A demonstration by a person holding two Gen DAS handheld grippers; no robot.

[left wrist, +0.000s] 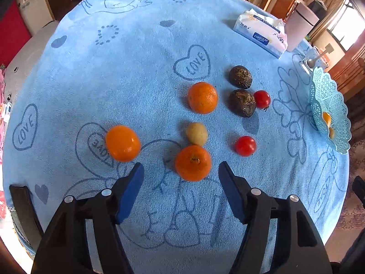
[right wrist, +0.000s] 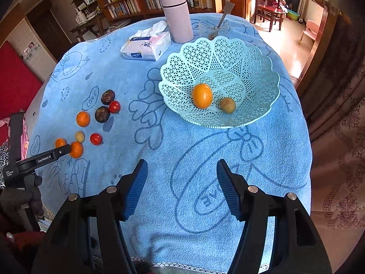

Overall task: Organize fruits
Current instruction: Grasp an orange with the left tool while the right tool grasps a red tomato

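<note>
Two fruits sit in your basket; your left gripper (jaws spread) frames an orange, your right gripper spread, empty.

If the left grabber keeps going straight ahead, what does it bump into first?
Most likely the nearest orange. It sits just ahead of the open left gripper, roughly centred between its fingers. A small yellowish fruit lies right behind it. Depth is hard to judge through the fisheye.
</note>
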